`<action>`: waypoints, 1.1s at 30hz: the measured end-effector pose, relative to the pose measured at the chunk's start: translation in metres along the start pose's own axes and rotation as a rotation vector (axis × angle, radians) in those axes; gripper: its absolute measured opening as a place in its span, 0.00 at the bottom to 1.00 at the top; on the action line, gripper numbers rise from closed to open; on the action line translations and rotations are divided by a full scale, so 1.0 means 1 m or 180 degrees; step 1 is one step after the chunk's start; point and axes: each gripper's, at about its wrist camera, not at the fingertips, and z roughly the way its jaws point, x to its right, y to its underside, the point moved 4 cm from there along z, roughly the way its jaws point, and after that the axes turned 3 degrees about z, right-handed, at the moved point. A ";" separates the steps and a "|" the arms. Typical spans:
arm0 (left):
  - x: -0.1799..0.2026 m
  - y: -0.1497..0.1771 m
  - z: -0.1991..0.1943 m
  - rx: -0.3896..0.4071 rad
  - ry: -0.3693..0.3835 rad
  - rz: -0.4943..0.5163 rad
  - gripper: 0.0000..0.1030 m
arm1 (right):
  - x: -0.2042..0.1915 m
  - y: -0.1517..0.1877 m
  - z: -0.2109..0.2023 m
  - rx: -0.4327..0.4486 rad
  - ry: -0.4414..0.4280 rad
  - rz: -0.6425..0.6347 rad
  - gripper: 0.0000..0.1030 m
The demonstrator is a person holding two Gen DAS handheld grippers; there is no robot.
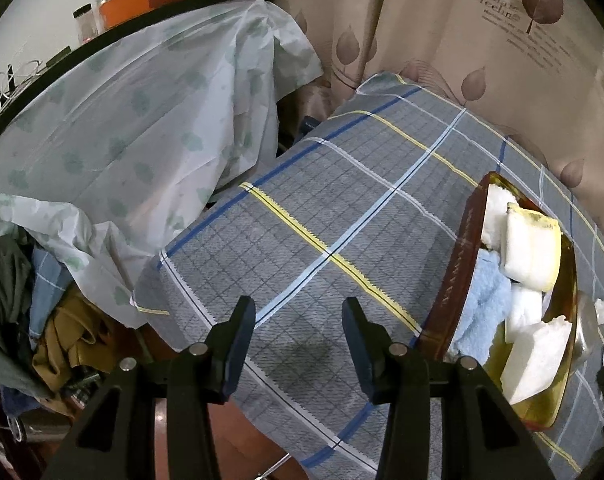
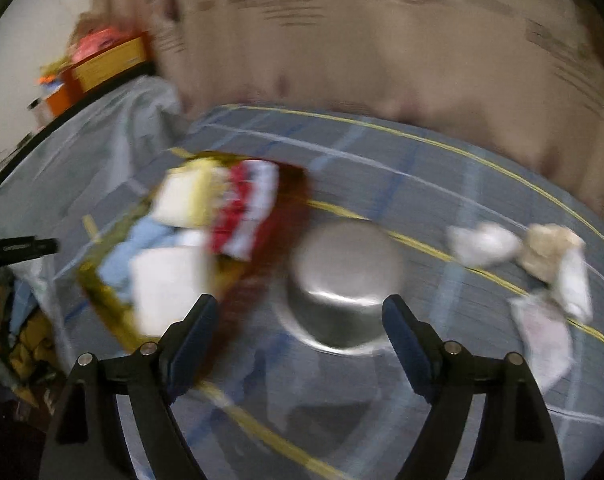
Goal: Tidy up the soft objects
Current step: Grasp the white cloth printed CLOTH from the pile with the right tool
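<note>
While both empty grippers gape, the box (image 1: 457, 264) of sponges lies right of the left gripper (image 1: 298, 344).

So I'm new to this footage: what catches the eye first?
The plaid cloth covering the table, and at its right edge a dark red box packed with white foam blocks and a light blue towel. In the blurred right wrist view, a metal bowl sits beside that box.

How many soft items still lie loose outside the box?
2, maybe more: a white wad and a beige-and-white clump, touching, right of the steel bowl. Blur may hide others.
</note>
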 end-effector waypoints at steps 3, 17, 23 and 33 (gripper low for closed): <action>0.003 0.000 0.000 0.0006 -0.0017 0.0037 0.45 | 0.050 0.007 -0.007 -0.0016 0.0240 0.0180 0.79; 0.031 0.003 -0.010 0.0013 -0.0045 0.0295 0.45 | 0.231 0.016 -0.030 0.0073 0.0962 0.0932 0.83; 0.067 -0.003 -0.030 0.0119 0.0015 0.0571 0.45 | 0.254 0.001 -0.014 0.0127 0.0914 0.1000 0.88; 0.165 -0.006 -0.044 0.0116 0.0460 0.1079 0.45 | 0.283 -0.002 0.032 -0.0005 0.0710 0.1310 0.88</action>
